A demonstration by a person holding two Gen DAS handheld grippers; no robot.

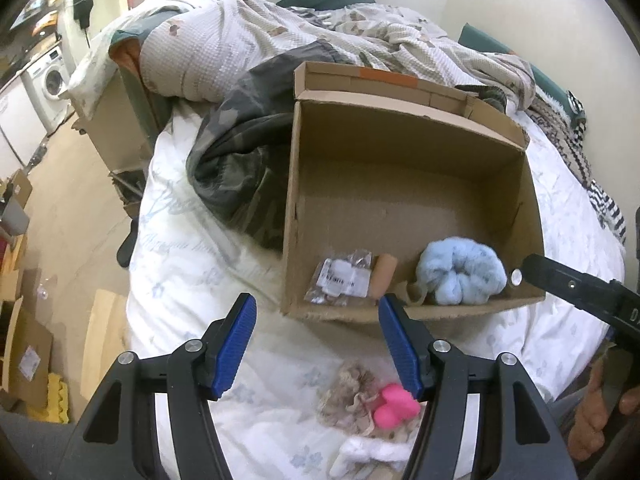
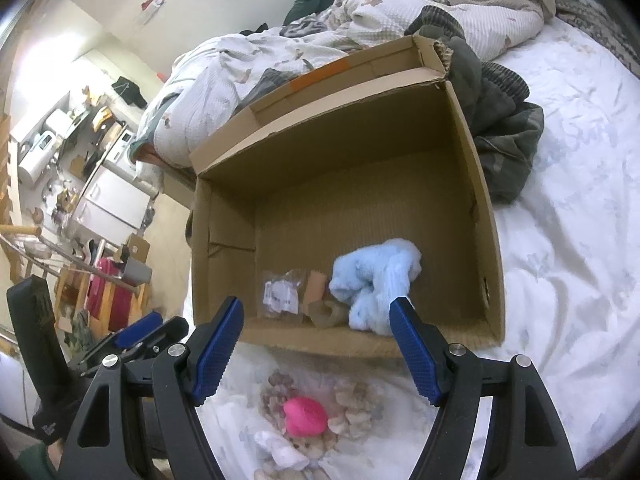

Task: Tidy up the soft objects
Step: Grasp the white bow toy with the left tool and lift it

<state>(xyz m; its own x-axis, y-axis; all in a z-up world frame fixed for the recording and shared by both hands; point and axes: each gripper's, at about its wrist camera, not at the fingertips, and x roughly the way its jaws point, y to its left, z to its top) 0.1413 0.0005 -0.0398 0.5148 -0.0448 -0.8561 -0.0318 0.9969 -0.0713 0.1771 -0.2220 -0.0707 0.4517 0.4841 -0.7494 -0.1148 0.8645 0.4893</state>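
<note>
The white cloth (image 1: pixel 362 456) near the bed's front edge is cut off by the lower frame edge and partly hidden behind the left tongs (image 1: pixel 318 346). The pink object (image 2: pixel 306 416) is blurred, so its kind cannot be told. In the cardboard box (image 1: pixel 292 208), the print on the clear packet (image 1: pixel 338 282) is too small to be read, and the tan item (image 2: pixel 326 314) beside it is half hidden by the box's near wall. The right tongs (image 1: pixel 580 288) are cut off at the right edge.
</note>
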